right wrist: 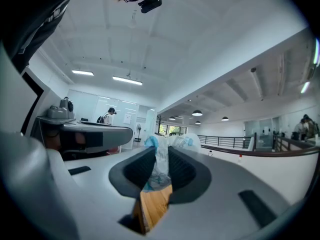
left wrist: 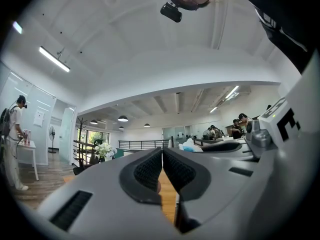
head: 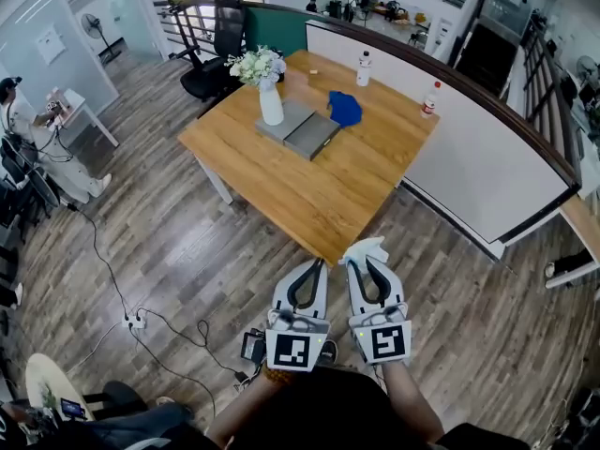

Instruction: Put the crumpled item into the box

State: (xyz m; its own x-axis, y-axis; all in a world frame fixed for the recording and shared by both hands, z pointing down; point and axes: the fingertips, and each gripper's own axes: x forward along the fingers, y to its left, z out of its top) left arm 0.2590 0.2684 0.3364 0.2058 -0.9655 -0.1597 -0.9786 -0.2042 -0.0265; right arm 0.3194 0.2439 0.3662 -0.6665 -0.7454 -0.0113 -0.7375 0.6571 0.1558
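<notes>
Pinching the crumpled item (right wrist: pixel 159 165) in the right gripper (head: pixel 362 262), pressing both pads against the middle of its white, blue-printed wad. Holding it with the long axis running along the jaws, the bunched end poking out past the tips and pointing away from the person toward the worktop (head: pixel 281 195). Showing that end leaning a little to the right in the head view. Hanging it just off the worktop's near corner, close beside the near right edge, apart from the wood. Holding the left gripper (head: pixel 317 264) just to the left of the right one, pressed together on nothing, aiming at the same corner. Facing the flat grey box (head: pixel 302 131) well across the worktop, lying just beside the white vase of flowers (head: pixel 269 97) on its left, with the blue cloth (head: pixel 345 108) right at its far right side. Looking over bare wood all the way from the near corner to the box. Leaving a bottle (head: pixel 364 67) and another bottle (head: pixel 430 98) standing at the far edges, apart from the box. Being hemmed on the right by a white curved partition (head: pixel 469 167), and opening on the left to plank floor (head: pixel 169 251) crossed by loose cables (head: pixel 159 322)
</notes>
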